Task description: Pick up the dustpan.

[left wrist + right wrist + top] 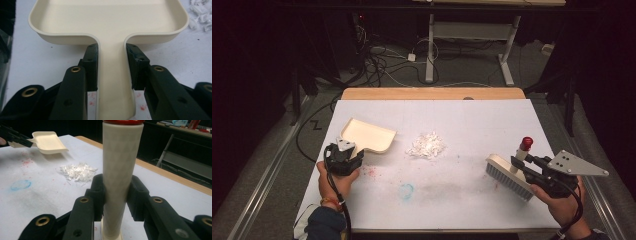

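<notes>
White paper covers the table (462,120), with a dark room and floor cables behind it. Near the middle lies a small pile of white shreds (427,145). Just left of the pile sits a cream dustpan (368,135), its open side toward the shreds. The left gripper (346,156) has its jaws clamped on either side of the dustpan's handle (113,82). Well apart, at the table's right side, a brush (508,176) rests bristles down on the paper. The right gripper (532,167) is clamped on its red-tipped handle (119,177). Faint red and blue stains (406,190) mark the paper near the front edge.
</notes>
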`<state>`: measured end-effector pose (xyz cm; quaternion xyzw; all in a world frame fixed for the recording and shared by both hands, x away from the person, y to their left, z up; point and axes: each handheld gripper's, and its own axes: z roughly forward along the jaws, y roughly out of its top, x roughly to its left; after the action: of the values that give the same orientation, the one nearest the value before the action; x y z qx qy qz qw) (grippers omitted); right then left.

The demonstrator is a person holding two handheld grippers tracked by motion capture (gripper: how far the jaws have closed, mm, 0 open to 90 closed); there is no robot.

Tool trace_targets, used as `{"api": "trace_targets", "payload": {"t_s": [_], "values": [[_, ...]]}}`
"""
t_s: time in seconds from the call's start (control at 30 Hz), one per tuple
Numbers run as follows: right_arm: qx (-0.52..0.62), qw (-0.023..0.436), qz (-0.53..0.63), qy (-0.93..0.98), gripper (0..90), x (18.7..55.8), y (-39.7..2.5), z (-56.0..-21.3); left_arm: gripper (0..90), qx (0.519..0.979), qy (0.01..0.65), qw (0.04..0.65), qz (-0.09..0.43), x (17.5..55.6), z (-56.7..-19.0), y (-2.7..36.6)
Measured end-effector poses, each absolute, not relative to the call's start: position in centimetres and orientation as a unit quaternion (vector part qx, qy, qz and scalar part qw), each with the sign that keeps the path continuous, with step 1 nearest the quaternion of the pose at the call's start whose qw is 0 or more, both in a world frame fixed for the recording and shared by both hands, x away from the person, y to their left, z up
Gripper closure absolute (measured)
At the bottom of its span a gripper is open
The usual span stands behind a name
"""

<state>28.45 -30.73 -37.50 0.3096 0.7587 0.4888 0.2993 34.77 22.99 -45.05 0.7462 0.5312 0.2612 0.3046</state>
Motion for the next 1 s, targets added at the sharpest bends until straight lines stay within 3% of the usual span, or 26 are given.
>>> {"api": "trace_targets", "payload": {"t_s": [1.0], "values": [[0.317, 0.297, 0.495, 0.753, 70.6, 29.3, -31.2, -37.2, 63.7, 0.817, 0.438, 0.311, 0.210, 27.5, -44.1, 22.5]]}}
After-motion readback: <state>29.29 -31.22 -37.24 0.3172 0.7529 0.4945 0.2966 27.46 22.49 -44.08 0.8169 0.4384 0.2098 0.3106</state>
